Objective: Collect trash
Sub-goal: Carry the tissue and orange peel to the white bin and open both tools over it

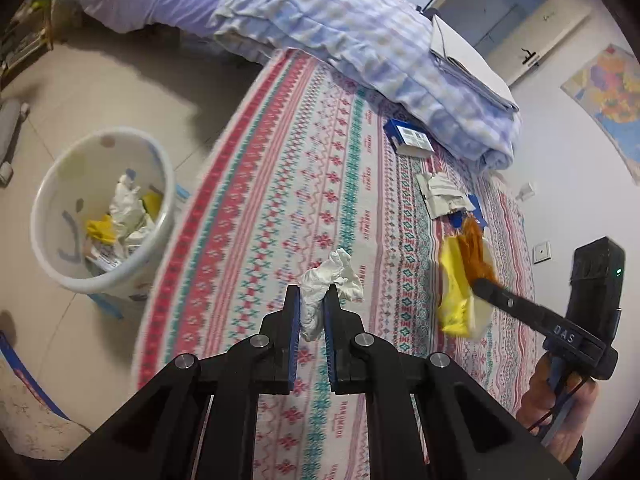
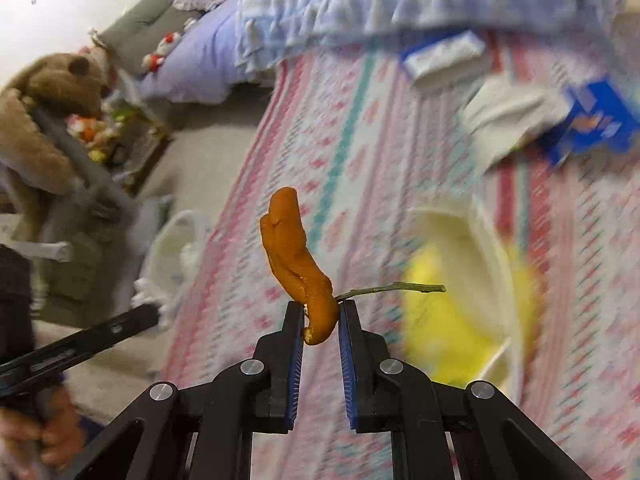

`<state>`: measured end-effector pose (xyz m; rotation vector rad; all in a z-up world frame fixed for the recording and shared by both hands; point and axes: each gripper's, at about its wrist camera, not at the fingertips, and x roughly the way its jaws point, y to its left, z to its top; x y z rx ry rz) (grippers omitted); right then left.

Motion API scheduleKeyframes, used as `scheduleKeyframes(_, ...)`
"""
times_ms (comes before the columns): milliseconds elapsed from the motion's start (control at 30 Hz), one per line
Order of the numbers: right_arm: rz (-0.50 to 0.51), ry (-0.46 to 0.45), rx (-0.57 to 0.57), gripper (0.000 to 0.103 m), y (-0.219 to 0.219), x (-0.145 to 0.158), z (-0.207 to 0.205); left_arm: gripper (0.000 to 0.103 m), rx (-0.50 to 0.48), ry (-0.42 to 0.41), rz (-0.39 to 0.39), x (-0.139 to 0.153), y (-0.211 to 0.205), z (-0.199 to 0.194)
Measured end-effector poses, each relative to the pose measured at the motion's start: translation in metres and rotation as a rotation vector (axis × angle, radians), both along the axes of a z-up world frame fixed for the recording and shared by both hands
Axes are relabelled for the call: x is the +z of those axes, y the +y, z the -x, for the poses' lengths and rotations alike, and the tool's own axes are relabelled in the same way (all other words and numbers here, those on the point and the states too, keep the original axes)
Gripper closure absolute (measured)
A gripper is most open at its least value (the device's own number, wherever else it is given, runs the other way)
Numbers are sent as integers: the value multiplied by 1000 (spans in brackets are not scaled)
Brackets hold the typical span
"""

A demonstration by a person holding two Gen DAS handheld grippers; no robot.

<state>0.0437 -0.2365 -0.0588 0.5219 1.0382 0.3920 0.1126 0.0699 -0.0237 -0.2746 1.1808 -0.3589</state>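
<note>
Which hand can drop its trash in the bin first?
Probably the left. Its gripper already pinches the tissue, and the bin sits on the floor to its left, beside the bed. The right gripper holds the peel farther across the bed.

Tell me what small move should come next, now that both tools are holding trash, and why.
Probably swing the left tool, shut on the crumpled tissue, left over the waste bin and open it. The bin stands on the floor beside the bed, nearer that tool. The right tool grips the orange peel and can follow.
</note>
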Motion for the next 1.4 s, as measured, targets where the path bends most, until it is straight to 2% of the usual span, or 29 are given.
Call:
scheduleKeyframes(67, -60, 5, 14, 88, 5, 1, 1, 91, 3, 6, 6, 0, 9, 0)
scheduleKeyframes(200, 24, -47, 23, 88, 23, 12, 0, 91, 16, 6, 15, 3, 23, -2)
scheduleKeyframes(333, 60, -52, 41, 88, 42, 13, -3, 91, 47, -5, 20, 7, 44, -6)
scheduleKeyframes(533, 114, -44, 86, 88, 70, 6, -11, 91, 196, 39, 57, -13, 108, -20)
scheduleKeyframes(767, 148, -46, 169, 88, 128, -2, -22, 91, 347, 86, 119, -36, 171, -37)
scheduleKeyframes(1033, 180, -43, 240, 88, 200, -15, -46, 91, 417, 111, 150, -48, 192, -55)
scheduleKeyframes(1067, 180, -43, 245, 88, 208, -16, -49, 89, 424, 117, 158, -50, 194, -57)
scheduleKeyframes(1133, 168, -41, 252, 88, 223, -18, -57, 76, 439, 151, 163, -56, 199, -63)
scheduleKeyframes(1167, 158, -39, 254, 88, 232, -19, -61, 56, 466, 173, 164, -61, 204, -65)
scheduleKeyframes(1200, 151, -39, 258, 88, 241, -19, -65, 45, 503, 183, 172, -64, 210, -65)
scheduleKeyframes(1233, 148, -39, 262, 88, 250, -20, -70, 44, 544, 190, 192, -67, 218, -64)
scheduleKeyframes(1400, 152, -34, 301, 87, 287, -27, -84, 44, 587, 220, 284, -68, 230, -55)
